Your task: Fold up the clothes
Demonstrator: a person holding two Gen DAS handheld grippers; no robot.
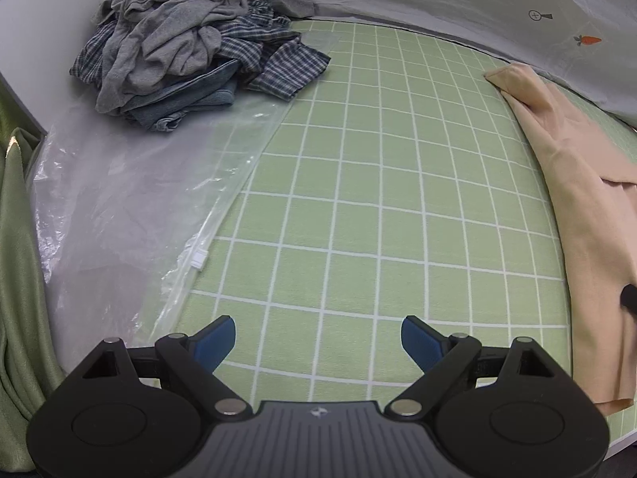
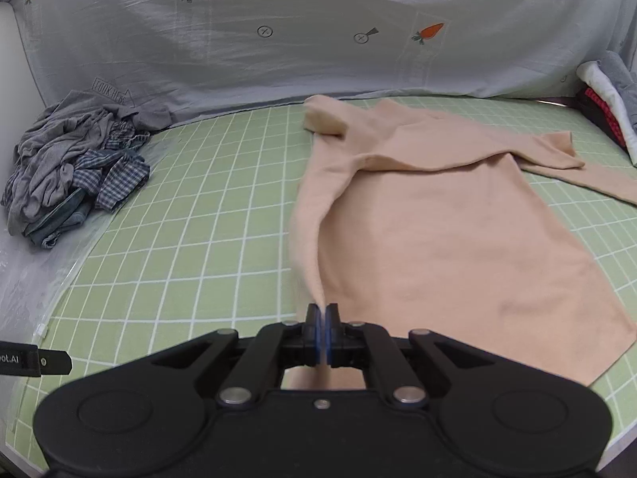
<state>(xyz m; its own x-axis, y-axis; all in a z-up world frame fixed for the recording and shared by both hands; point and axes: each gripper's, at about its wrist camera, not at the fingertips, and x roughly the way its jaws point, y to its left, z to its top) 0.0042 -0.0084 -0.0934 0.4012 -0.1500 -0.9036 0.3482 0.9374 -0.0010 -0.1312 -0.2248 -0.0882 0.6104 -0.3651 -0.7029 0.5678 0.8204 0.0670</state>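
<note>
The right claw (image 2: 321, 310) pinches the top (image 2: 458, 231) by its left edge, likely to fold it inward, while the left claw (image 1: 317, 332) gapes wide, empty, over the bed (image 1: 358, 199).

Bedroom: checked bedsheet (image 1: 358, 199), laundry pile (image 1: 179, 47)

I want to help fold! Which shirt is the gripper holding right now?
Look at the green checked sheet covering the bed. Spread flat on its right side lies the peach long-sleeved top, its near edge pinched by the right gripper. It is plain and pale, unlike the crumpled grey and plaid pile at far left.
</note>
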